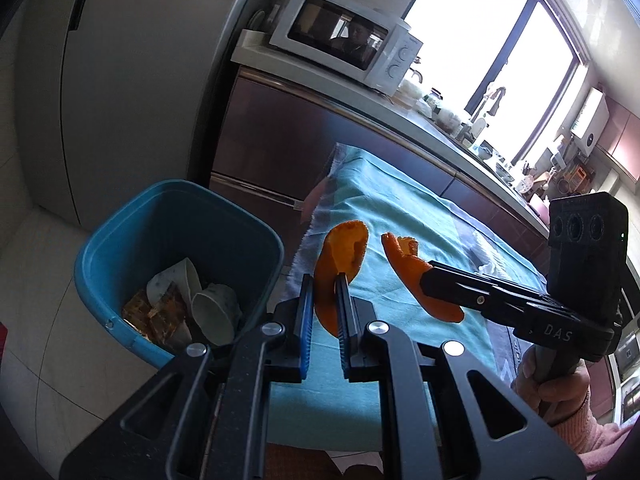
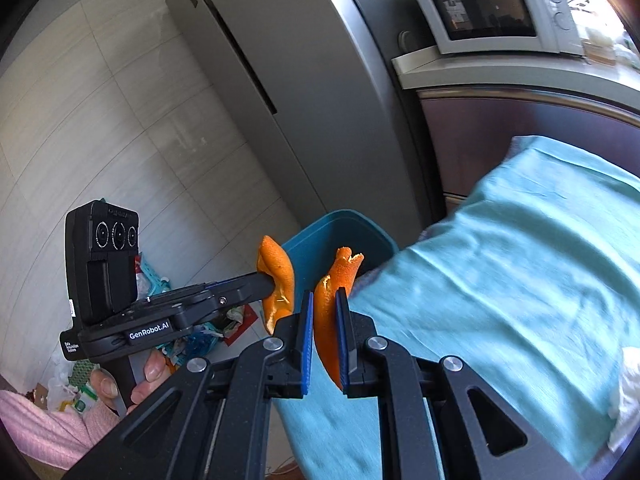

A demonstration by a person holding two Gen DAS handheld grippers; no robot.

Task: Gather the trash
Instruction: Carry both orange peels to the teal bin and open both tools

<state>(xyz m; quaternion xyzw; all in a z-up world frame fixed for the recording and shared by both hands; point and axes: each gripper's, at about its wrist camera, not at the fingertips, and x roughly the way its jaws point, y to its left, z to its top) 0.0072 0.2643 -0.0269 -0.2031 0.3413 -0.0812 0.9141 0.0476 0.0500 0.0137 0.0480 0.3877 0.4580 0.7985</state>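
My left gripper (image 1: 325,280) is shut on an orange peel (image 1: 340,256), held above the table edge just right of the blue trash bin (image 1: 120,240). The bin holds white paper cups and brown wrappers (image 1: 180,308). My right gripper (image 2: 325,296) is shut on a second orange peel (image 2: 334,292), held over the teal cloth near the bin (image 2: 320,236). In the left wrist view the right gripper (image 1: 428,276) holds its peel (image 1: 404,268); in the right wrist view the left gripper (image 2: 268,280) holds its peel (image 2: 278,276).
A teal cloth (image 1: 420,216) covers the table (image 2: 520,260). White crumpled tissue (image 2: 626,392) lies on it at the right. A grey fridge (image 2: 300,80), a microwave (image 1: 344,36) on the counter and dark cabinets stand behind. Bags of clutter (image 2: 192,336) lie on the floor.
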